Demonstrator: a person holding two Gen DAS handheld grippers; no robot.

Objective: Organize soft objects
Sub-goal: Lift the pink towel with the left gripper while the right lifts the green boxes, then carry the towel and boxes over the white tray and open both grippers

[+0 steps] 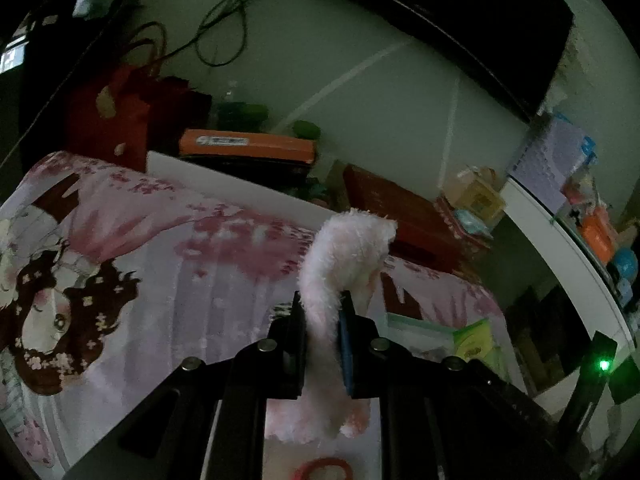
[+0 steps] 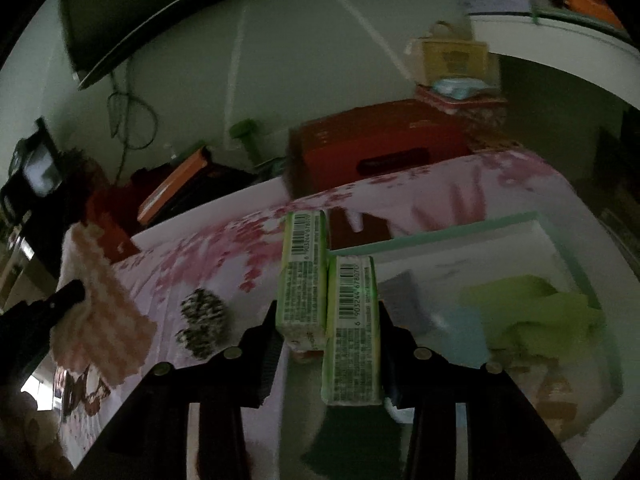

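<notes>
My left gripper [image 1: 323, 312] is shut on a fluffy pink-white cloth [image 1: 344, 256] and holds it above the pink printed mat [image 1: 160, 264]. In the right wrist view that gripper shows at the left edge with the pink checked cloth [image 2: 104, 308] hanging from it. My right gripper [image 2: 328, 320] is shut on two green tissue packs [image 2: 352, 328] held side by side, at the edge of a white tray [image 2: 440, 236]. A black-and-white speckled soft object [image 2: 202, 316] lies on the mat [image 2: 200, 264].
The tray holds green [image 2: 532, 312], blue and grey cloths. Red boxes [image 2: 380, 152], an orange book [image 1: 248, 146] and a red bag [image 1: 120, 116] crowd the back wall. A red ring [image 1: 324, 466] lies below the left gripper. A white shelf [image 1: 560, 240] stands right.
</notes>
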